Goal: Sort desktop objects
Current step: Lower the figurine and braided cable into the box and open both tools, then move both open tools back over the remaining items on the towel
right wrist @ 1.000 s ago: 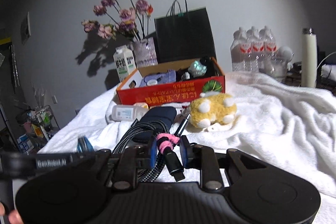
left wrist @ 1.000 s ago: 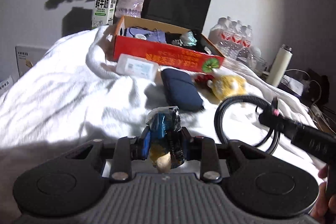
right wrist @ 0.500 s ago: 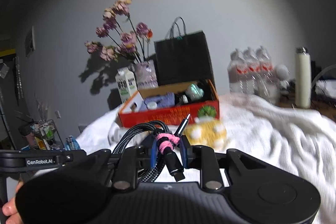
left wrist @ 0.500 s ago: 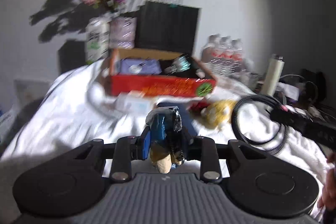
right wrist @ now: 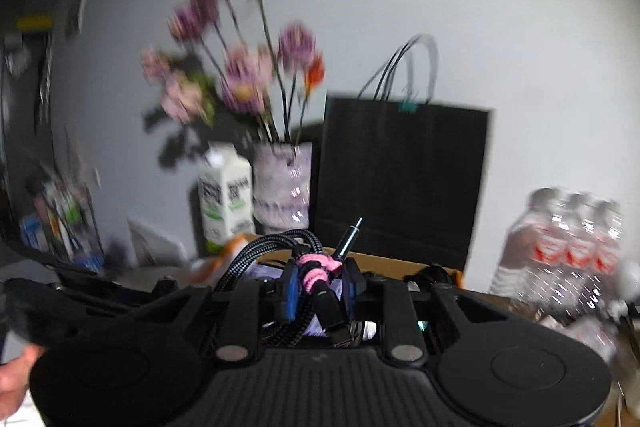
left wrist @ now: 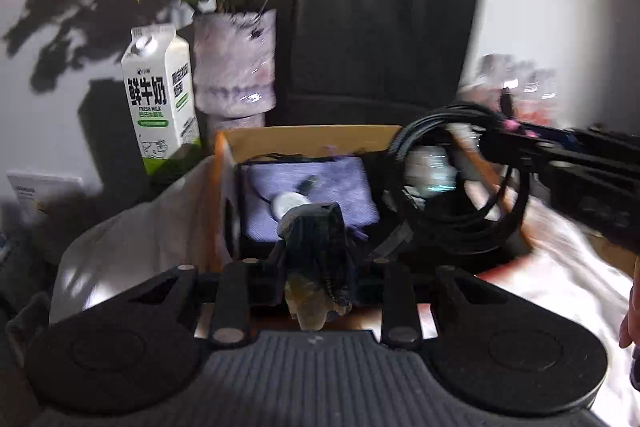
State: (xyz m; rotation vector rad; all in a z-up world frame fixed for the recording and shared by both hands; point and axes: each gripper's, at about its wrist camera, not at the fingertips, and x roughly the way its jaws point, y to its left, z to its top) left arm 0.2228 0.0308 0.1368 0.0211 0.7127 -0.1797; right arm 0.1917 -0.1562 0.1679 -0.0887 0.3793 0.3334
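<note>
1. Against a grey wall, the cardboard box (left wrist: pixel 304 143) had drawn close within a second.
2. Left claw (left wrist: pixel 316 263) clamped a crumpled wrapper (left wrist: pixel 316 239) above it.
3. Right claw (right wrist: pixel 318 291) gripped the coiled cable (right wrist: pixel 272 251); drop-off looked imminent.

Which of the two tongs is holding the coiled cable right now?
The right tongs: they clamp the black braided cable at its pink tie. The left tongs grip a crumpled dark snack wrapper instead, above the cardboard box.
</note>
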